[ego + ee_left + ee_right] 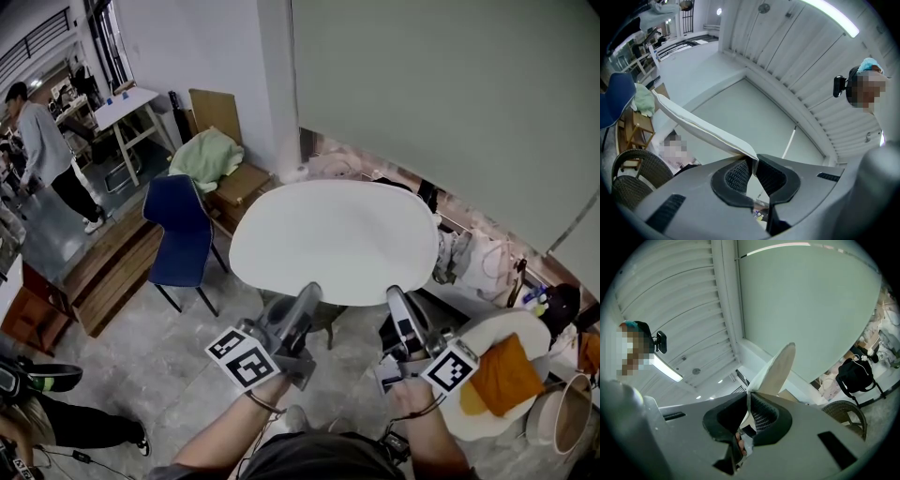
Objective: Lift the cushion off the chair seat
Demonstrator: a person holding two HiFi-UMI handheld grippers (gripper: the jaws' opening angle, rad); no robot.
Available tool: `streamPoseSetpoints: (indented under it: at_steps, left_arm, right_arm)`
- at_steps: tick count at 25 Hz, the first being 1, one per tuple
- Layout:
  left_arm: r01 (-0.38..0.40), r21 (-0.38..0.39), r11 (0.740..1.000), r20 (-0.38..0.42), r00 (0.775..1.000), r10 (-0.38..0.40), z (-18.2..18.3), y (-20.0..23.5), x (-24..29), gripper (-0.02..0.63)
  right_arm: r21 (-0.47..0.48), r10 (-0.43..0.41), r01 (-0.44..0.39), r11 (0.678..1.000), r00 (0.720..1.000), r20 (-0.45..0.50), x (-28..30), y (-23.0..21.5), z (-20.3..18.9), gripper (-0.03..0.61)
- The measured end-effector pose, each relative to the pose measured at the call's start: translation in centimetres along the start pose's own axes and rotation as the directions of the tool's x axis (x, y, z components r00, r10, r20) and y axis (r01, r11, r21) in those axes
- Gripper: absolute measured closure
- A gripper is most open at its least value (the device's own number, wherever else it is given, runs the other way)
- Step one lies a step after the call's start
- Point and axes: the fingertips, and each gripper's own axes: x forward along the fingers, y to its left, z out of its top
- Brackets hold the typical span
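A flat white oval cushion [336, 240] hangs in the air in front of me, held level well above the floor. My left gripper [309, 292] is shut on its near edge at the left. My right gripper [394, 296] is shut on the near edge at the right. In the left gripper view the cushion [701, 126] runs away up-left from the pinched corner between the pads. In the right gripper view the cushion [774, 375] rises as a thin edge-on strip from the closed pads. A brown wicker chair [633, 178] stands below; it also shows low on the right in the right gripper view [848, 416].
A blue chair [181, 234] stands on the floor to the left, beside a wooden bench with a green cloth [208, 156]. A white seat with an orange cushion [504, 375] is at the lower right. A person [42, 150] stands far left. Clutter lines the wall behind.
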Motion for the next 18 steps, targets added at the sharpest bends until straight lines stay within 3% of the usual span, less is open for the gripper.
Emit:
streamPoseSetpoints:
  at_steps: [18]
  left_arm:
    - [-0.006, -0.002, 1.0, 0.001, 1.0, 0.006, 0.5, 1.3, -0.8, 0.584]
  right_arm:
    - [0.009, 0.001, -0.001, 1.0, 1.0, -0.012, 1.2, -0.2, -1.2, 0.549]
